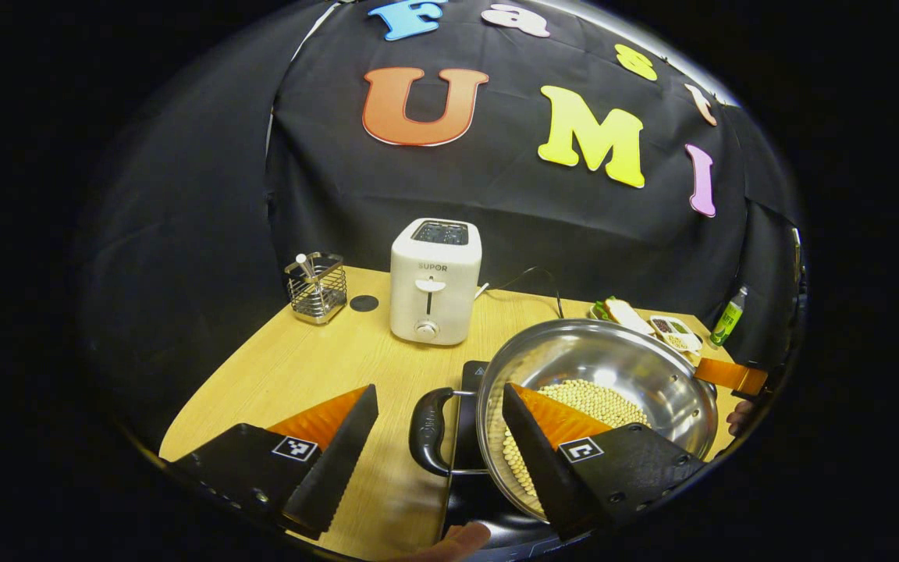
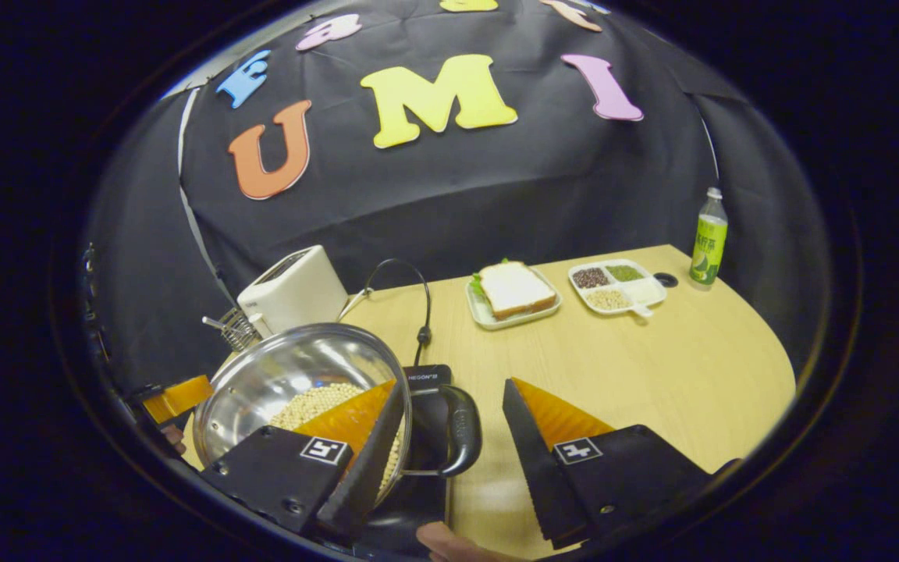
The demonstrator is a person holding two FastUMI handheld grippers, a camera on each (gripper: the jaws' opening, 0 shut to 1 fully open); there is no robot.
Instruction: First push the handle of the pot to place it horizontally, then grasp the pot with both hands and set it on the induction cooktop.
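Spread wide, the left gripper (image 1: 438, 437) is seen around one handle (image 1: 430, 431) of the pot (image 1: 598, 390), not yet pinching it. The right gripper (image 2: 449, 433) is spread wide too, around the other handle (image 2: 457, 429). The pot is resting on the cooktop (image 1: 469, 437) on the table (image 1: 293, 375), with beans (image 1: 586, 402) inside. It is judged to be heavy, hard and slippery steel. The two loop handles are the best places to be held, so beans are not spilled.
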